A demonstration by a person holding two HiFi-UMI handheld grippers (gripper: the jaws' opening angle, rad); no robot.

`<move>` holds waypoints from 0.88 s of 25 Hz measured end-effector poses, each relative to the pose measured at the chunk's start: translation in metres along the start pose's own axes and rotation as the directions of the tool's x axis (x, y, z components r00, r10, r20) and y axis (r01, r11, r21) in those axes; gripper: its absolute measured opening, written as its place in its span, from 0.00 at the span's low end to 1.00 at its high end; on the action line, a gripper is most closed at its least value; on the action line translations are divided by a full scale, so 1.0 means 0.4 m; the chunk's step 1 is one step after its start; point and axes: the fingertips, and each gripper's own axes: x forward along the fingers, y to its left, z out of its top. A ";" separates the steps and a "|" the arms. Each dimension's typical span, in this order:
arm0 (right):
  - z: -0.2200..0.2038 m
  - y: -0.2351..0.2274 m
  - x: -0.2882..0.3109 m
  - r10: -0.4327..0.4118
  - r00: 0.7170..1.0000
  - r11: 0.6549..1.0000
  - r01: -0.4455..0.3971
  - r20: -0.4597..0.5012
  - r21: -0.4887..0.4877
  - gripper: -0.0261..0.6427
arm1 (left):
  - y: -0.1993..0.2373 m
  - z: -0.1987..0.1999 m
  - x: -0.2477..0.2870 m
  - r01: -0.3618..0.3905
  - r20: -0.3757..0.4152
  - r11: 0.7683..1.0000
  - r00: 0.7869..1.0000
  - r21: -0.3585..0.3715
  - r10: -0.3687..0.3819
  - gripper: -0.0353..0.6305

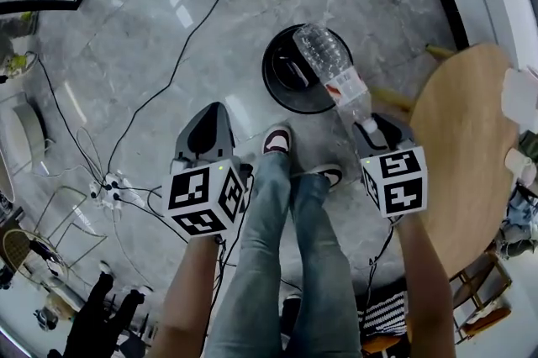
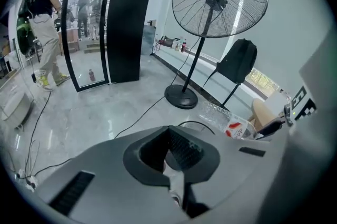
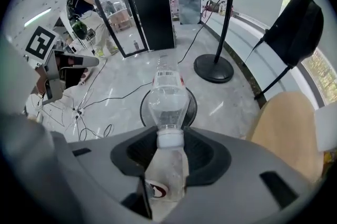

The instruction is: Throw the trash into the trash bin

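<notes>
A clear, empty plastic bottle [image 1: 332, 71] with a red-and-white label has its neck clamped in my right gripper [image 1: 368, 126], which is shut on it. Its body points away and hangs above the round black trash bin [image 1: 282, 77] on the floor. In the right gripper view the bottle [image 3: 167, 97] stands out between the jaws, with the bin's rim [image 3: 144, 108] behind it. My left gripper [image 1: 212, 114] hovers left of the bin, jaws together and nothing held. The left gripper view [image 2: 171, 168] shows only a thin slit between the jaws, and the bottle [image 2: 227, 122] off to the right.
The person's jeans-clad legs and shoes [image 1: 276, 139] stand just in front of the bin. A round wooden table [image 1: 462, 146] is on the right. Cables and a power strip [image 1: 109, 182] lie on the floor at left. A standing fan's base [image 3: 213, 68] is beyond the bin. Another person [image 2: 45, 23] stands far off.
</notes>
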 end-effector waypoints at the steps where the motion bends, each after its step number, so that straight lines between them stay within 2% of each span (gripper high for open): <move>1: -0.008 0.006 0.011 0.005 1.000 1.000 -0.005 -0.011 0.007 0.28 | 0.009 -0.009 0.004 -0.005 -0.004 1.000 1.000 -0.006 0.005 0.07; 5: -0.019 0.020 0.041 0.009 0.999 1.000 -0.009 -0.038 0.015 0.28 | 0.035 -0.026 0.015 -0.022 -0.011 1.000 1.000 -0.022 0.021 0.07; 8: -0.010 0.025 0.049 0.007 1.000 1.000 -0.007 -0.016 0.026 0.29 | 0.041 -0.028 0.017 -0.027 -0.014 0.999 1.000 -0.023 0.027 0.07; 10: 0.004 0.027 0.046 -0.001 1.000 0.999 0.000 0.010 0.041 0.36 | 0.041 -0.024 0.015 -0.028 -0.016 0.999 1.000 -0.020 0.027 0.07; 22: 0.020 0.027 -0.034 -0.003 0.996 0.990 -0.010 0.090 0.141 0.35 | 0.012 0.034 -0.021 -0.014 0.014 1.000 1.000 0.021 0.014 0.07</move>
